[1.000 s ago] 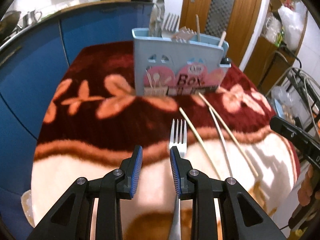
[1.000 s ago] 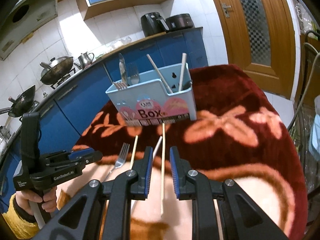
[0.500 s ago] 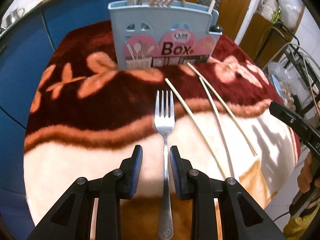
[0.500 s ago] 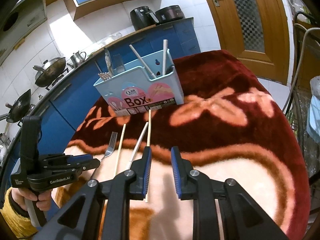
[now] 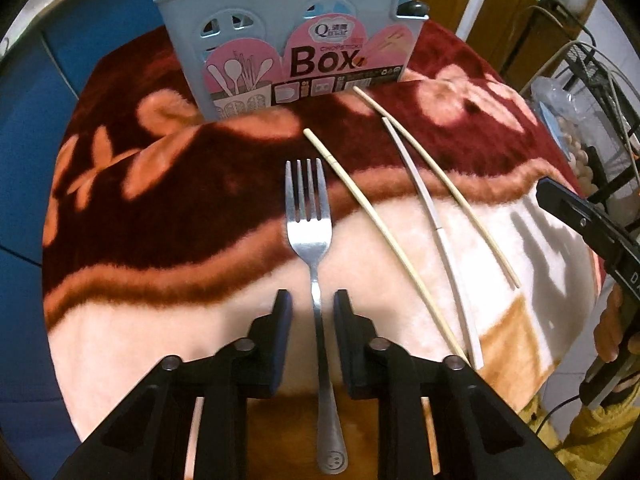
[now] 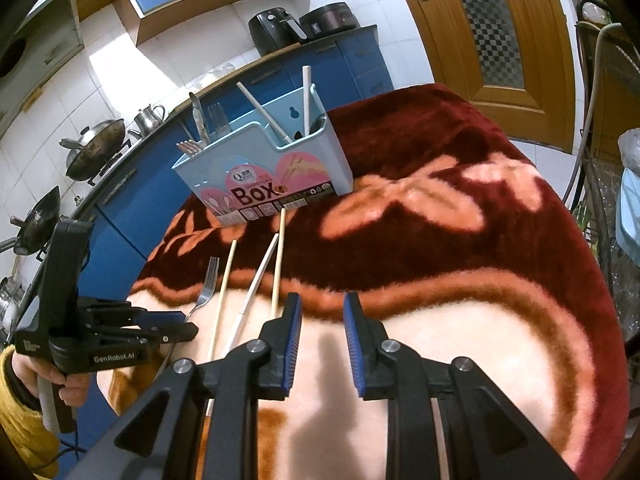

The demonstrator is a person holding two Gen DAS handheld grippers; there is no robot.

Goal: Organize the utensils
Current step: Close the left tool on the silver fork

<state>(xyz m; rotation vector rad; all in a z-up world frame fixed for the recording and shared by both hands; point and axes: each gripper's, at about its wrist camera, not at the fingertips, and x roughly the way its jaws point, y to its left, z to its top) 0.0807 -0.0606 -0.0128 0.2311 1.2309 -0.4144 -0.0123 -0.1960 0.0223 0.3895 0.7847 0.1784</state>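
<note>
A steel fork (image 5: 309, 216) lies on the red and cream blanket (image 5: 160, 208), tines toward the pale blue utensil box (image 5: 288, 40). My left gripper (image 5: 312, 300) points steeply down over the fork's handle. Its jaws are closing, the handle runs between them and a gap shows on each side. Two wooden chopsticks (image 5: 380, 232) (image 5: 452, 188) and a white one (image 5: 432, 220) lie to the right of the fork. My right gripper (image 6: 322, 304) hangs over the cream part of the blanket just right of the chopsticks (image 6: 278, 260), slightly open and holding nothing.
The box (image 6: 280, 168) holds forks, a knife and chopsticks. Blue cabinets (image 6: 132, 208) with woks (image 6: 96, 152) stand behind the table. A wooden door (image 6: 500, 32) is at the back right, and a wire rack (image 5: 600, 92) is beside the table's right edge.
The left gripper tipped downward and shifted so that the fork's handle lies between its jaws, which have narrowed. The right gripper sank toward the blanket; the chopsticks now lie left of its fingers.
</note>
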